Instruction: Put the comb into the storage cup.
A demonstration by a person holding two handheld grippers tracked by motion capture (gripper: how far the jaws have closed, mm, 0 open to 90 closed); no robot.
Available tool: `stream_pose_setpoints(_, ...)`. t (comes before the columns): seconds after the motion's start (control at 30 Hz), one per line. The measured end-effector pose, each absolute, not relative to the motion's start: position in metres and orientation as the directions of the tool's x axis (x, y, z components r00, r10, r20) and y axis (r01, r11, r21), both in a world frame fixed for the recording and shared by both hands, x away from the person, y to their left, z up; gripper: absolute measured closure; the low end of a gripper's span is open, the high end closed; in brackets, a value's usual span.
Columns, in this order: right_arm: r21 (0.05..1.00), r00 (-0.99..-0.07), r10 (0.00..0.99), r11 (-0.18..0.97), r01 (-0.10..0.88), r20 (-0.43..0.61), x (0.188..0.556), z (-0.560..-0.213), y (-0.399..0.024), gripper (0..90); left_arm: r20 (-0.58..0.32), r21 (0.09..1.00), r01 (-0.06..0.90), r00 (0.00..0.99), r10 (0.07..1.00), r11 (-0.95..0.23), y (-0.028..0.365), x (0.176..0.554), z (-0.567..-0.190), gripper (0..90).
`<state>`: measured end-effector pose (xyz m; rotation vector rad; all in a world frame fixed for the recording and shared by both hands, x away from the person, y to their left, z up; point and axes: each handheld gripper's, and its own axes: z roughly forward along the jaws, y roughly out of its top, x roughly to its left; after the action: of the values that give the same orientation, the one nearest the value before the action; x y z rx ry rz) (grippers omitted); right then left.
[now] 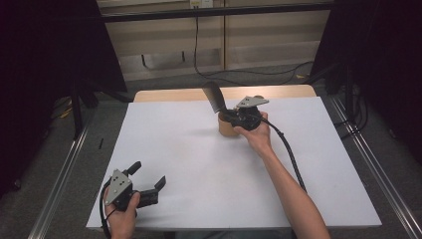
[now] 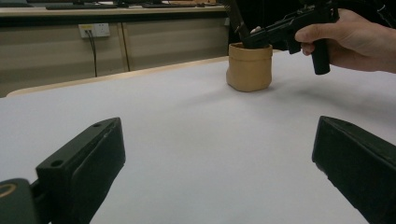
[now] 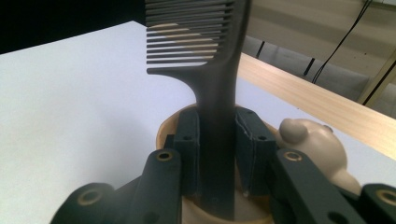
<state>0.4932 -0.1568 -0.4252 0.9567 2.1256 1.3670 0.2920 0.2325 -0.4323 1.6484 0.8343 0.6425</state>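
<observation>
A: Why is your right gripper (image 1: 230, 115) sitting over the cup (image 1: 228, 127) like that?

B: I've got the comb (image 3: 215, 88) pinched by its handle, both pads pressed flat on it, teeth pointing up. The handle's lower end is down inside the cup's mouth, so I judge I'm either seating it or drawing it out. I can't tell which. Holding it upright keeps it clear of the rim.

A: And where's the cup?

B: Toward the far side of the white worktop (image 1: 199, 164), near the wooden edge. From my left gripper view it's a tan, soft-looking cup (image 2: 249, 66) standing upright, with my right hand (image 2: 348, 39) just beside it.

A: What's that pale lump by the rim?

B: A small rounded figure (image 3: 310, 140), touching or just beside the cup; I can't say which.

A: Your left gripper?

B: The left gripper (image 1: 148, 183) rests near the worktop's near left corner, jaws spread wide with nothing between them, well apart from the cup. I keep it out of the way, as 1 gripper seems enough for the comb.
</observation>
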Motion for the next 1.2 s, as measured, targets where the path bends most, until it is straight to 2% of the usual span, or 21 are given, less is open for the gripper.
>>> stream_pose_setpoints(0.47, 0.922, -0.662, 0.749, 0.244, 0.302, 0.019, 0.487, -0.418, -0.156, 63.2, -0.013, 0.974, 0.188, 0.601, 0.799, -0.126, 0.232, 0.292, -0.432, 2.6)
stream_pose_setpoints(0.53, 0.923, -0.660, 0.751, 0.238, 0.302, 0.023, 0.485, -0.416, -0.157, 60.4, -0.013, 0.974, 0.189, 0.602, 0.798, -0.127, 0.233, 0.292, -0.432, 2.7)
stream_pose_setpoints(0.57, 0.929, -0.654, 0.756, 0.226, 0.291, 0.021, 0.481, -0.414, -0.158, 56.2, -0.015, 0.974, 0.189, 0.601, 0.799, -0.124, 0.233, 0.292, -0.432, 2.6)
stream_pose_setpoints(0.73, 0.936, -0.646, 0.763, 0.214, 0.278, 0.018, 0.475, -0.407, -0.165, 54.5, -0.019, 0.976, 0.185, 0.597, 0.802, -0.114, 0.234, 0.292, -0.432, 2.6)
stream_pose_setpoints(0.77, 0.939, -0.637, 0.771, 0.200, 0.278, 0.024, 0.473, -0.405, -0.169, 50.4, -0.024, 0.977, 0.183, 0.595, 0.804, -0.106, 0.233, 0.292, -0.431, 2.7)
stream_pose_setpoints(0.9, 0.945, -0.626, 0.779, 0.176, 0.274, 0.037, 0.470, -0.402, -0.172, 45.7, -0.023, 0.978, 0.181, 0.595, 0.804, -0.106, 0.233, 0.292, -0.431, 2.6)
stream_pose_setpoints(0.93, 0.945, -0.622, 0.782, 0.176, 0.277, 0.037, 0.468, -0.399, -0.174, 39.5, -0.022, 0.978, 0.181, 0.595, 0.804, -0.107, 0.233, 0.292, -0.432, 2.6)
stream_pose_setpoints(1.03, 0.946, -0.620, 0.784, 0.171, 0.274, 0.038, 0.467, -0.398, -0.176, 36.7, -0.022, 0.978, 0.180, 0.595, 0.803, -0.106, 0.233, 0.292, -0.432, 2.6)
stream_pose_setpoints(1.13, 0.945, -0.612, 0.790, 0.165, 0.282, 0.045, 0.465, -0.396, -0.179, 27.9, -0.024, 0.978, 0.181, 0.593, 0.805, -0.104, 0.233, 0.292, -0.432, 2.7)
stream_pose_setpoints(1.17, 0.943, -0.603, 0.796, 0.165, 0.290, 0.047, 0.464, -0.396, -0.181, 21.5, -0.024, 0.977, 0.183, 0.591, 0.806, -0.105, 0.233, 0.293, -0.432, 2.6)
stream_pose_setpoints(1.2, 0.943, -0.602, 0.796, 0.159, 0.292, 0.052, 0.464, -0.395, -0.182, 21.5, -0.024, 0.977, 0.183, 0.591, 0.806, -0.105, 0.233, 0.293, -0.432, 2.6)
